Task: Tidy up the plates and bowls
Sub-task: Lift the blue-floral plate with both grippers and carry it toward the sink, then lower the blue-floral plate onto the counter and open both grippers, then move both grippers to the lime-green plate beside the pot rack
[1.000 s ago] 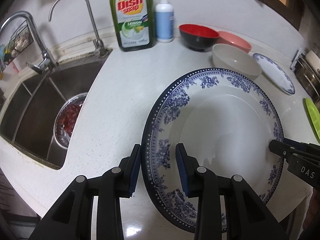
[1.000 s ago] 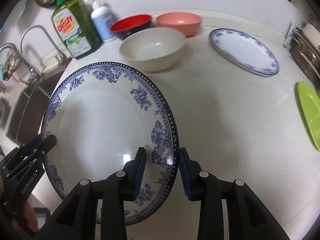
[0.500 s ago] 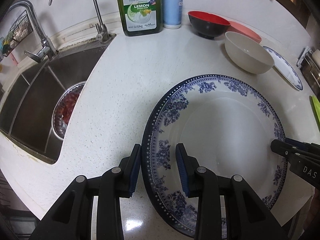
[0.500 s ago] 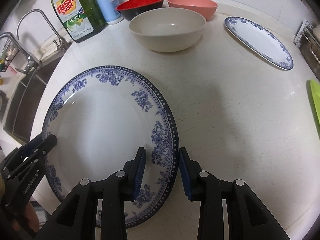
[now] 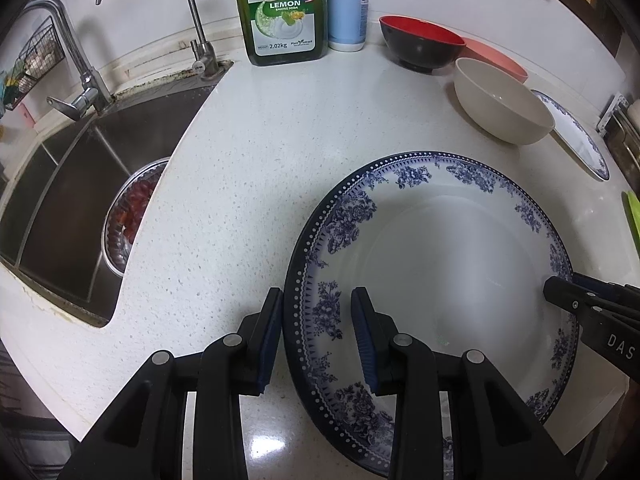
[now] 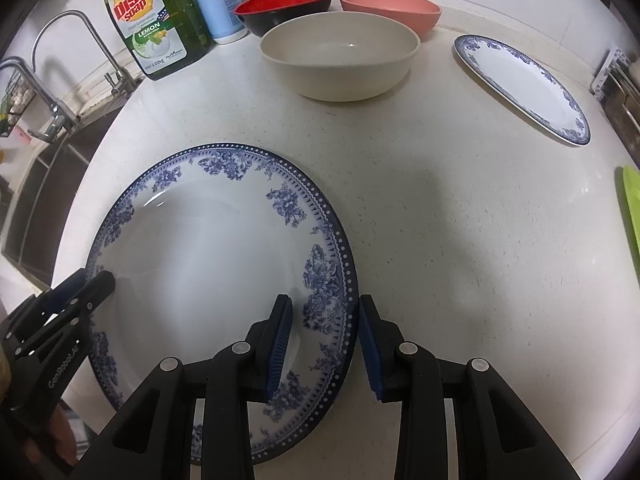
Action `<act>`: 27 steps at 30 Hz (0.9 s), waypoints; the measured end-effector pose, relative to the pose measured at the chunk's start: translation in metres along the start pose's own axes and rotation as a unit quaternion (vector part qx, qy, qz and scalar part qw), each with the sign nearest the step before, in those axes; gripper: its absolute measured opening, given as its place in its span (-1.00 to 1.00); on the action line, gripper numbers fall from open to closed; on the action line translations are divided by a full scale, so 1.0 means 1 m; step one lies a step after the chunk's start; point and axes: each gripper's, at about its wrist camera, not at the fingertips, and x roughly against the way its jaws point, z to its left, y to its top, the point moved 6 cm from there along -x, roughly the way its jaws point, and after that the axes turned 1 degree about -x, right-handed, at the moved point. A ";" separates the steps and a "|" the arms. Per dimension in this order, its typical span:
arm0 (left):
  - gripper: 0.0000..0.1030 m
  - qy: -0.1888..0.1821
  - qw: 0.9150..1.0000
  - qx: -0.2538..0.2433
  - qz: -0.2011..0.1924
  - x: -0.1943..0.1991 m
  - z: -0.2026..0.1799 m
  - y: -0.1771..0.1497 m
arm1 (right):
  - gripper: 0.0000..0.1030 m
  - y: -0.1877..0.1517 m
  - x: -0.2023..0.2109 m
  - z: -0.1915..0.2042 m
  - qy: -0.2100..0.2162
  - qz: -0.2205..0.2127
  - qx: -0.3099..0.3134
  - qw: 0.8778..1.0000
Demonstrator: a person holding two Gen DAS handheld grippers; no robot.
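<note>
A large white plate with a blue floral rim (image 5: 440, 260) (image 6: 208, 260) sits low over the counter's front part. My left gripper (image 5: 318, 308) is shut on its left rim, one pad outside the edge and one on the inner face. My right gripper (image 6: 324, 312) is shut on the opposite rim in the same way. Each gripper's tip shows in the other view: the right gripper (image 5: 560, 292), the left gripper (image 6: 100, 280). Behind stand a cream bowl (image 6: 340, 56), a red-and-black bowl (image 6: 284, 4), a pink bowl (image 6: 388, 4) and a smaller blue-rimmed plate (image 6: 520, 84).
A steel sink (image 5: 80, 184) with a metal bowl of red bits (image 5: 128, 220) lies left of the counter, two taps behind it. A dish soap bottle (image 5: 280, 12) and a white pump bottle (image 5: 348, 8) stand at the wall. A green item (image 6: 632, 208) and a rack (image 6: 616, 80) are at the right.
Both grippers have come down a little with the large plate between them, and it now lies flatter and closer to the counter. Neither grip has changed. The bowls and the small plate stayed put.
</note>
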 end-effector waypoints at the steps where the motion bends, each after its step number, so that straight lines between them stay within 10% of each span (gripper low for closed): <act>1: -0.27 0.004 1.000 -0.002 -0.003 0.001 0.001 0.001 | -0.32 0.000 0.000 0.000 0.000 0.000 0.000 1.000; 12: 0.86 0.017 0.995 -0.029 -0.095 0.043 -0.012 0.030 | 0.06 0.009 0.027 -0.010 -0.007 -0.058 -0.022 0.998; 27: 1.00 -0.042 0.969 -0.101 -0.221 0.100 -0.121 0.070 | 0.48 0.001 0.101 -0.102 -0.091 -0.174 -0.106 0.975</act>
